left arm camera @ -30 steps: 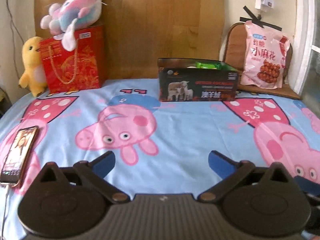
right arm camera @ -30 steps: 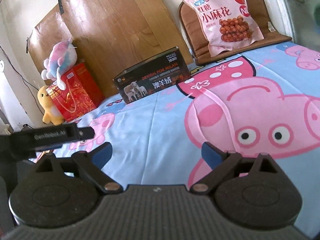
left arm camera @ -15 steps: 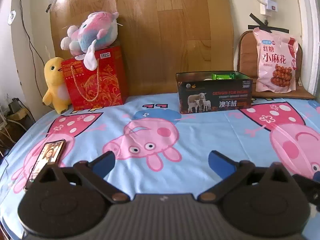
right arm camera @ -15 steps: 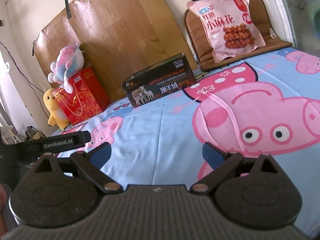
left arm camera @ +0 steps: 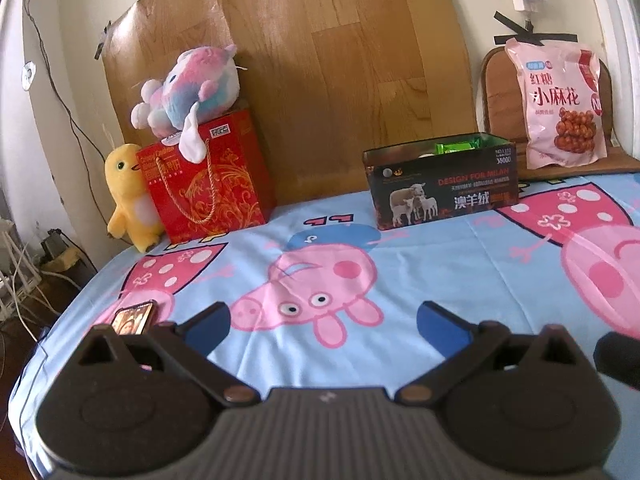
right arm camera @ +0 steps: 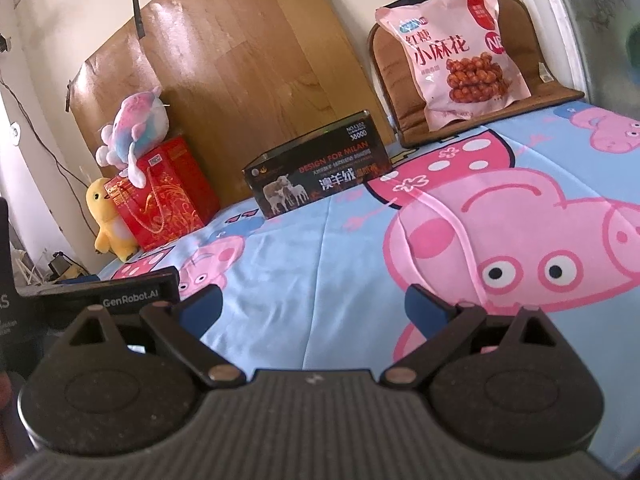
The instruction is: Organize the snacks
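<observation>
Cartoon-pig bedsheet (left arm camera: 432, 264) | far: black box (left arm camera: 442, 188), pink snack bag (left arm camera: 560, 104) at far right | left gripper (left arm camera: 324, 326) and right gripper (right arm camera: 312, 306) both spread, empty

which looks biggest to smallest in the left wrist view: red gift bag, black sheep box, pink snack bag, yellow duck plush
1. black sheep box
2. red gift bag, close to the box, so that order is unsure
3. pink snack bag
4. yellow duck plush, partly hidden behind the gift bag
</observation>
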### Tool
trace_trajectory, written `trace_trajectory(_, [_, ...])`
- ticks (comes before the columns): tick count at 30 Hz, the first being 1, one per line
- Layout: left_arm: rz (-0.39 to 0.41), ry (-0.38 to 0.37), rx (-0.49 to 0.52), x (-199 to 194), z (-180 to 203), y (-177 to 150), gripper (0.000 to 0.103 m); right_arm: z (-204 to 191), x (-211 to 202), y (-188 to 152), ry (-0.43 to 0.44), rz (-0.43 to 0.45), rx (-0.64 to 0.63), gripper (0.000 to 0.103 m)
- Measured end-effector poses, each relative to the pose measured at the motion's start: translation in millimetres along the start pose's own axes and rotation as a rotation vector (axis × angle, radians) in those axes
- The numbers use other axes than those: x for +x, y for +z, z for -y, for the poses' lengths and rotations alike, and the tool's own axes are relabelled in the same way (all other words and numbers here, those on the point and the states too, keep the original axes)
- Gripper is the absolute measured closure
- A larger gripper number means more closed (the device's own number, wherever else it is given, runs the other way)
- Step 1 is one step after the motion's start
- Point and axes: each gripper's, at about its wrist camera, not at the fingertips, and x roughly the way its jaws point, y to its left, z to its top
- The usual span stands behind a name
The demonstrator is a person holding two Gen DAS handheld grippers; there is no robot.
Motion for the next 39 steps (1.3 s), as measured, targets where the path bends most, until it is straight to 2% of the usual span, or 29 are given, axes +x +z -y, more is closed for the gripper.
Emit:
trace_trajectory(25, [-0.064, -0.024, 0.008, 12.0, 2.8, -5.5, 0.0, 1.6, 5.6, -3.7, -0.002, -0.021, 0.014, 0.004])
trace_trajectory(39, [-0.073, -0.028, 0.006, 14.1, 1.5, -7.8, 0.0, 1.3, 7.0, -6.2, 0.0, -0.027, 0.018, 0.004])
